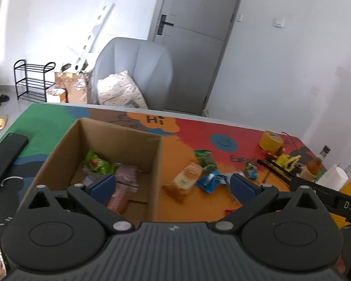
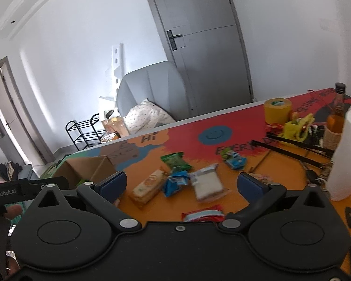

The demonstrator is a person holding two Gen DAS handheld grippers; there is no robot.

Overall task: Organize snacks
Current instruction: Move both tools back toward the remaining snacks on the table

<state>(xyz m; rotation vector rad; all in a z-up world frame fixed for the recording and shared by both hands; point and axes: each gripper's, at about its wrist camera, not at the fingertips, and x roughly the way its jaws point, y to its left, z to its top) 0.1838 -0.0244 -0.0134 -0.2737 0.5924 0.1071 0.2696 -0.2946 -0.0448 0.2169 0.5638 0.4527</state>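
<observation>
Left gripper (image 1: 173,185): I held it spread wide and empty above the open brown cardboard box (image 1: 58,159), where green and pink packets lay.
Right gripper (image 2: 181,185): spread wide, empty, facing loose snacks.
Snacks: the orange biscuit packet (image 2: 147,187) and clear-wrapped sandwich (image 2: 207,183) lay right of the box, not yet sorted.

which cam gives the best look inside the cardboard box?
Left wrist. It looks down into the cardboard box, showing a green packet and a pinkish packet on its floor. Right wrist catches only the box's outer corner, contents hidden.
</observation>
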